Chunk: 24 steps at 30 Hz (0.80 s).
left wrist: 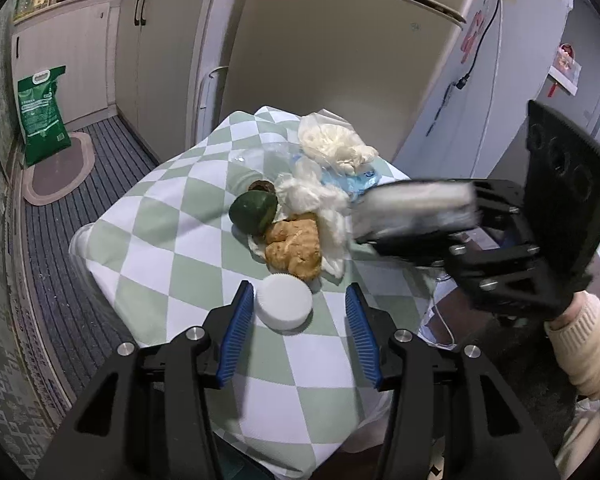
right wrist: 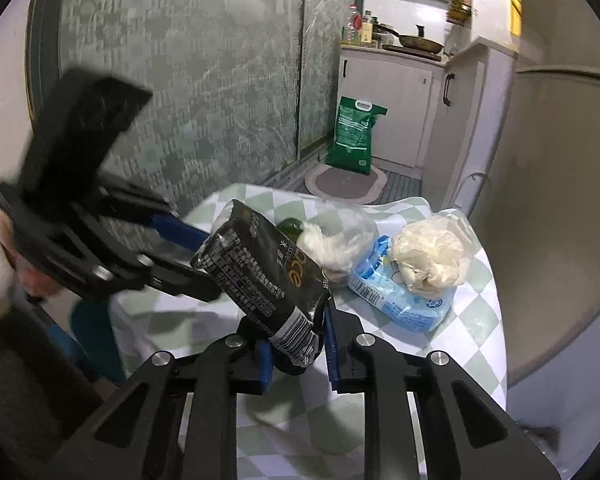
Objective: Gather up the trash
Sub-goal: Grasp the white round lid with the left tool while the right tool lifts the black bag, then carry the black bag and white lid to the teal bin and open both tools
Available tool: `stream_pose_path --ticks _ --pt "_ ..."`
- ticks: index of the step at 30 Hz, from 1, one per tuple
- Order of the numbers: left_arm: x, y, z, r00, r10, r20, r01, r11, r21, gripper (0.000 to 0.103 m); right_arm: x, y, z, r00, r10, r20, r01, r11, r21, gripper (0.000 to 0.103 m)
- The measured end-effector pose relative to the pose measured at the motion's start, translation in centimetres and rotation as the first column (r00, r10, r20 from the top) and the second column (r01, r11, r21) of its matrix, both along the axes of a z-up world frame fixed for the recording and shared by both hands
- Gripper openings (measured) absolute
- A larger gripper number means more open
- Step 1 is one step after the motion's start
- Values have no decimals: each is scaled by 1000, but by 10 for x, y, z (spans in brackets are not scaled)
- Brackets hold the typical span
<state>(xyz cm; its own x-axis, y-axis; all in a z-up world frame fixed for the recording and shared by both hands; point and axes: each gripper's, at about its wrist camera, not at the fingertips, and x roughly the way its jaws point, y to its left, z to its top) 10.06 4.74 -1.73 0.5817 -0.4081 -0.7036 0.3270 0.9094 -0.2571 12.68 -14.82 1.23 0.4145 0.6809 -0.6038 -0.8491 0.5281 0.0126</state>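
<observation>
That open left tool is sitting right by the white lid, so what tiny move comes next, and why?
Probably ease the left gripper forward and close on the white lid. Its fingers are open, and the lid lies between their tips on the checked cloth. The right gripper is already occupied, shut on the black packet.

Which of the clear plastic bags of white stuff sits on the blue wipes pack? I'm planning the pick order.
The far clear bag of crumpled white material rests on the blue-and-white wipes pack; the other clear bag lies beside the green fruit.

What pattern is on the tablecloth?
Green and white diamond checks on the tablecloth, clearest in the left wrist view.
</observation>
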Motion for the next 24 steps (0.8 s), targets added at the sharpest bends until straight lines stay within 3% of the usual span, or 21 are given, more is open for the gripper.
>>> stream_pose_path --ticks 4,10,17,24 --pt "-1 -7 -2 1000 11 9 -12 998 66 33 3 -15 16 995 -3 -96 14 994 107 20" --pt "-9 -10 0 999 20 32 -21 998 51 32 3 -31 35 981 3 -194 43 971 236 20" --pt "-48 6 20 985 125 118 -122 992 -32 32 -12 -13 45 977 34 -213 21 967 253 20" --pt "-106 35 33 938 292 187 -290 956 -37 32 -34 23 52 974 91 -209 -42 972 229 20"
